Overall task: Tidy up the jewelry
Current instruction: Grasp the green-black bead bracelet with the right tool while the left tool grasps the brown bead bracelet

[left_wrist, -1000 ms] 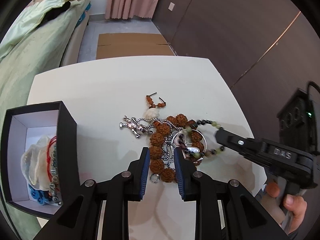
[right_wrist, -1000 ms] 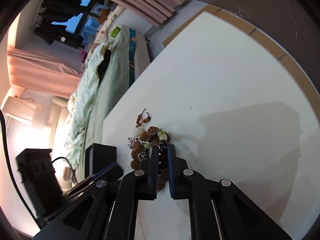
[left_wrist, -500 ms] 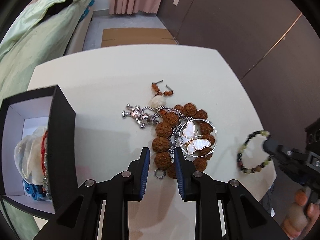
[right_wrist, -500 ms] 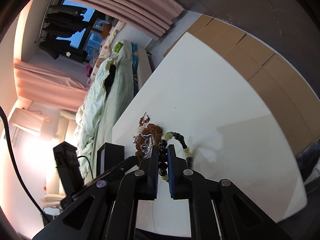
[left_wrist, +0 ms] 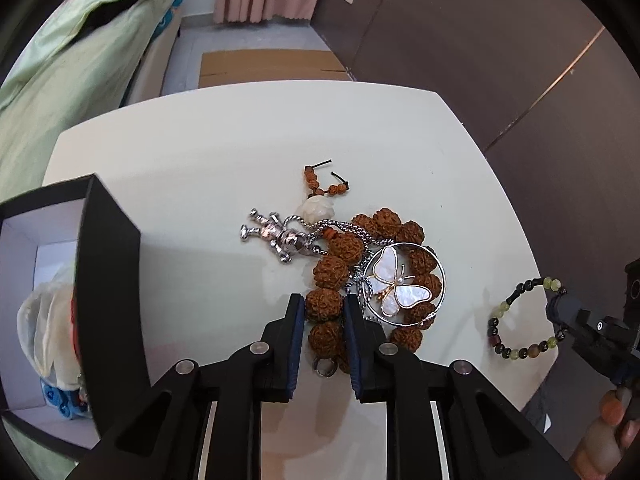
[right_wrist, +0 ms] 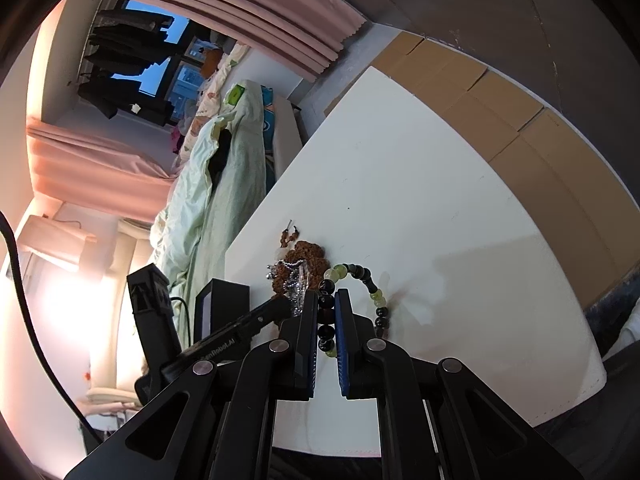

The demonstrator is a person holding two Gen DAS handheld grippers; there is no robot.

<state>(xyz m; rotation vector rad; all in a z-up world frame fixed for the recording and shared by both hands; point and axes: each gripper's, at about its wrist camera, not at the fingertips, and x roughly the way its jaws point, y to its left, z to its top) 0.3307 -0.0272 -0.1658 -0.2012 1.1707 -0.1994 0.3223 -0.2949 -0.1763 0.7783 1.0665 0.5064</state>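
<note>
Box point(left_wrist: 108, 280) at the tabletop's point(left_wrist: 240, 140) left edge: black outside, white inside, cut off by the frame, contents only partly made out as pale cloth, something red, something blue. Brown bead string point(left_wrist: 340, 276) near the tabletop's middle, partly buried under a silver chain, a butterfly ring pendant point(left_wrist: 400, 288) and a small silver figure point(left_wrist: 276, 236). Left gripper point(left_wrist: 322, 312) angled steeply down over the pile, jaws just closing in, narrow, one brown bead between the blue pads; actual contact hard to judge. Right gripper point(right_wrist: 326, 312) near the tabletop's right edge, tilted down, clamped on a bracelet point(right_wrist: 356, 280) of green and dark beads, its loop dangling off the tips. Right hand point(left_wrist: 612, 440) barely visible at the frame's corner.
</note>
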